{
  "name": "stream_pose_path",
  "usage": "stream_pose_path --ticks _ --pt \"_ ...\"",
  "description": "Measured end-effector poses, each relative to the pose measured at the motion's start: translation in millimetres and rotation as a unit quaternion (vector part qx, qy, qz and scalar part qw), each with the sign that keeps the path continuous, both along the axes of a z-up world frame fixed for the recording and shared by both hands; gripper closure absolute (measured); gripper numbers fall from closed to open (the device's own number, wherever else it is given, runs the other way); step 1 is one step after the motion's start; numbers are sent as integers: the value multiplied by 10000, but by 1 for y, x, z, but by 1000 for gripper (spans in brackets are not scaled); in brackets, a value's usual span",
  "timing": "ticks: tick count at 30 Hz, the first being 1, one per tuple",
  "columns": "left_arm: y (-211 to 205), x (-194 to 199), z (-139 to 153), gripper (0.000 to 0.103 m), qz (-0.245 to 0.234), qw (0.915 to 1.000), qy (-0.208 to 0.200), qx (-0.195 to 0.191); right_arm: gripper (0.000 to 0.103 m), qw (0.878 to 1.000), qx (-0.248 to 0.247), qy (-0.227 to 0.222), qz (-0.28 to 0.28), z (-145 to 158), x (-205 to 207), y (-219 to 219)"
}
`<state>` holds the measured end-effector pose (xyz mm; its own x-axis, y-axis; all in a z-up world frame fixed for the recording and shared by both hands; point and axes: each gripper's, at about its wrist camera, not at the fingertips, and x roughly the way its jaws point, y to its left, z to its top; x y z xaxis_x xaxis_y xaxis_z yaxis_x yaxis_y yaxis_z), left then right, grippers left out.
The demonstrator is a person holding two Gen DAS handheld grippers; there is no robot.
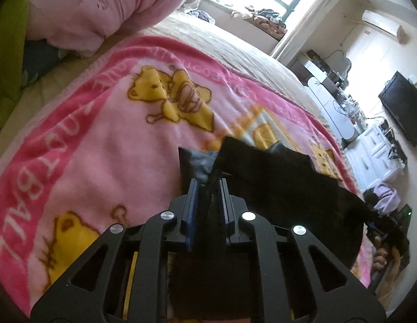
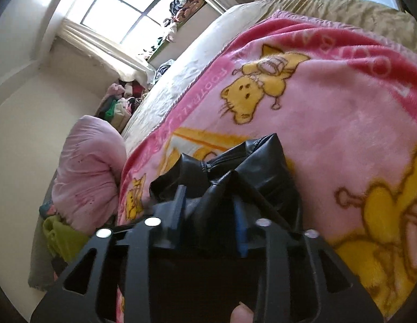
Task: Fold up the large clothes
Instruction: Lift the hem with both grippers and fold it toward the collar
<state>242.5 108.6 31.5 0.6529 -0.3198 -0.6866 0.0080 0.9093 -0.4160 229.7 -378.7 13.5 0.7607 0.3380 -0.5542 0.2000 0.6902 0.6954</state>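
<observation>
Black leather-look garment: pliable, slick, weighty. Left gripper clamped on edge; right gripper parted around fabric. Grip hems.

Home bedroom: pink cartoon-bear blanket lying over a bed; wall television hanging; daylight streaming through a curtained window.

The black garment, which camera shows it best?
The right wrist view: the black garment lies bunched, seams and sheen visible, between the right gripper fingers. The left wrist view shows it darker, pinched in the left gripper.
</observation>
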Motion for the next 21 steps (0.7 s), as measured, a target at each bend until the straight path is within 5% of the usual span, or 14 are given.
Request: stream_pose_path --ticks 3,9,13,21 --pt "-7 2 -1 94 -88 9997 -79 193 38 9996 -158 -161 -189 -1 -7 -5" --pt "-32 12 -9 57 -253 9972 -176 682 32 9918 -1192 -361 -283 14 -14 -3" --pt "-52 18 -15 34 -383 9920 -305 1168 31 9718 -2335 -317 -1 19 -7 16" --pt "-66 31 -39 30 -504 9842 -241 1682 33 9463 -3156 -45 697 -6 29 39"
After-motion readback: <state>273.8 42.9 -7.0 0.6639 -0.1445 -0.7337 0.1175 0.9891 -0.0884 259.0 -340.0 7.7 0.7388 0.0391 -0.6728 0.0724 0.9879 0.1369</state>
